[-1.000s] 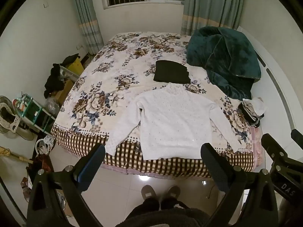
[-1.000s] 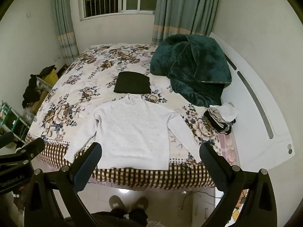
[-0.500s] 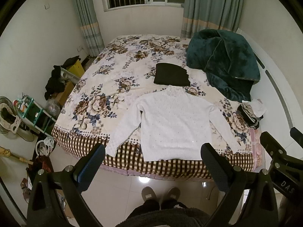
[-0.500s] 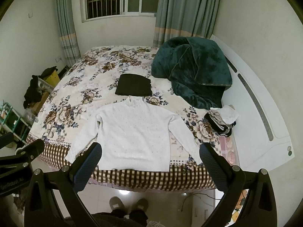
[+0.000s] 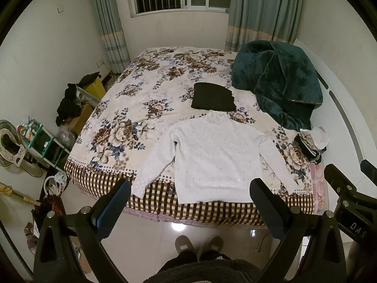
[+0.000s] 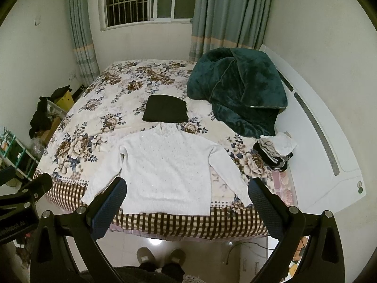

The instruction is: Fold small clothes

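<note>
A white knit sweater (image 5: pixel 213 155) lies flat, face up, near the foot edge of the floral bed (image 5: pixel 132 108), sleeves spread down and outward. It also shows in the right wrist view (image 6: pixel 167 165). A folded black garment (image 5: pixel 213 97) lies just beyond its collar, also in the right wrist view (image 6: pixel 166 112). My left gripper (image 5: pixel 189 197) is open and empty, held above the floor short of the bed's foot edge. My right gripper (image 6: pixel 187 194) is open and empty, at a similar height before the sweater's hem.
A dark green blanket (image 5: pixel 278 80) is heaped at the bed's right. A small pile of clothes (image 5: pixel 312 142) sits at the right edge. A white headboard panel (image 6: pixel 318 146) runs along the right. Shelves and clutter (image 5: pixel 40 139) stand on the floor at left. My slippers (image 5: pixel 199 245) are below.
Both views have tilted up slightly and drawn a little nearer the bed; the sweater sits lower in both frames. Both grippers stay open. Nothing on the bed has moved.
</note>
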The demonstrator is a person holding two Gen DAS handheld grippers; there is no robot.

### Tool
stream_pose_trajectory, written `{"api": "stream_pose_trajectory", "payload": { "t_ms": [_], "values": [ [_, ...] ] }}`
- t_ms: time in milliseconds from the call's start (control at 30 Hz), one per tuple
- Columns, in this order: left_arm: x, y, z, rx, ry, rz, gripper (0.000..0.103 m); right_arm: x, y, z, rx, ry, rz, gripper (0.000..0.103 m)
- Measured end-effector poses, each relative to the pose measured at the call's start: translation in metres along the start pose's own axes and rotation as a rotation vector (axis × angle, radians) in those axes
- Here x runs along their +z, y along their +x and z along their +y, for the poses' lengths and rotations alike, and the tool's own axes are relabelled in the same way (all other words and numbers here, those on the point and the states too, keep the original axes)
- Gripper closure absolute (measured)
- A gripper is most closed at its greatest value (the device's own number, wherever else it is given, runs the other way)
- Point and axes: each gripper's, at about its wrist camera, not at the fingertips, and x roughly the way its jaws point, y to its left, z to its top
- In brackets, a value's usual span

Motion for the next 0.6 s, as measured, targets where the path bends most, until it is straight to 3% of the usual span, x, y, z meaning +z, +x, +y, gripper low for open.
{"api": "stream_pose_trajectory", "payload": {
  "t_ms": [600],
  "values": [
    [0.005,-0.005,-0.001,0.000,-0.009,-0.009,0.000,0.007,-0.013,0.003,0.002,-0.003,-0.006,0.000]
  ]
}}
